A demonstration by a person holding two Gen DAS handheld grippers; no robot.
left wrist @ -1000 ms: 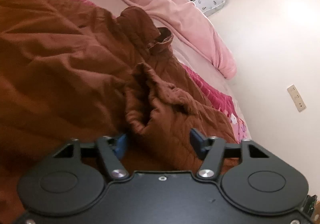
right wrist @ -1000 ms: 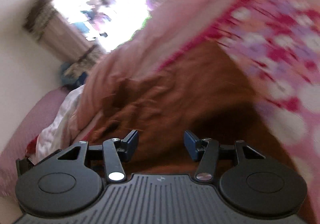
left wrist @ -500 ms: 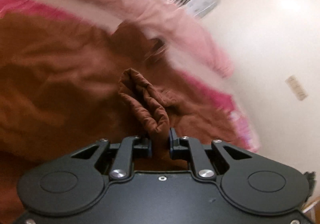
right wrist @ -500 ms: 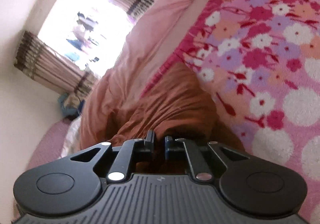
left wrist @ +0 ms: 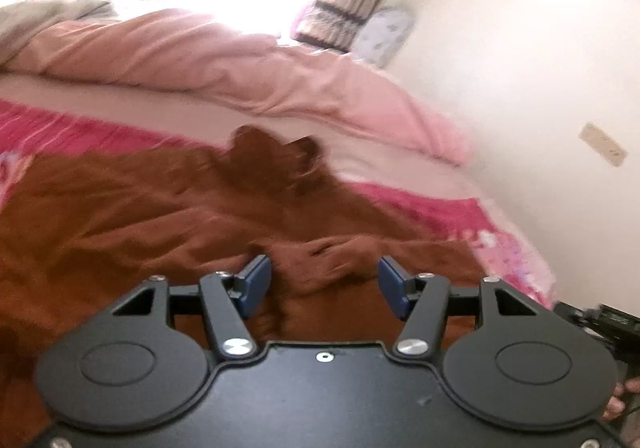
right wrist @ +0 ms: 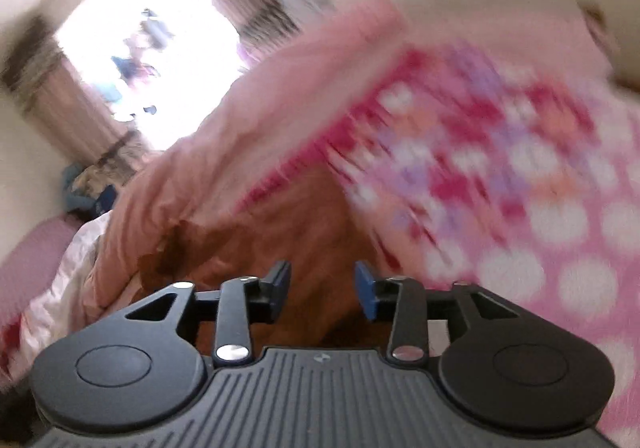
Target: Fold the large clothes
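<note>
Now both grippers are off the cloth. Left gripper (left wrist: pixel 324 282): fingers just spread approx. halfway, nothing pinched, brown garment (left wrist: pixel 132 216) lying rumpled below on the bed w/ floral blanket (left wrist: pixel 496 244). Right gripper (right wrist: pixel 322 290): fingers also just parted, empty, garment beneath them beside the pink duvet (right wrist: pixel 256 124). Right view blurred.
</note>
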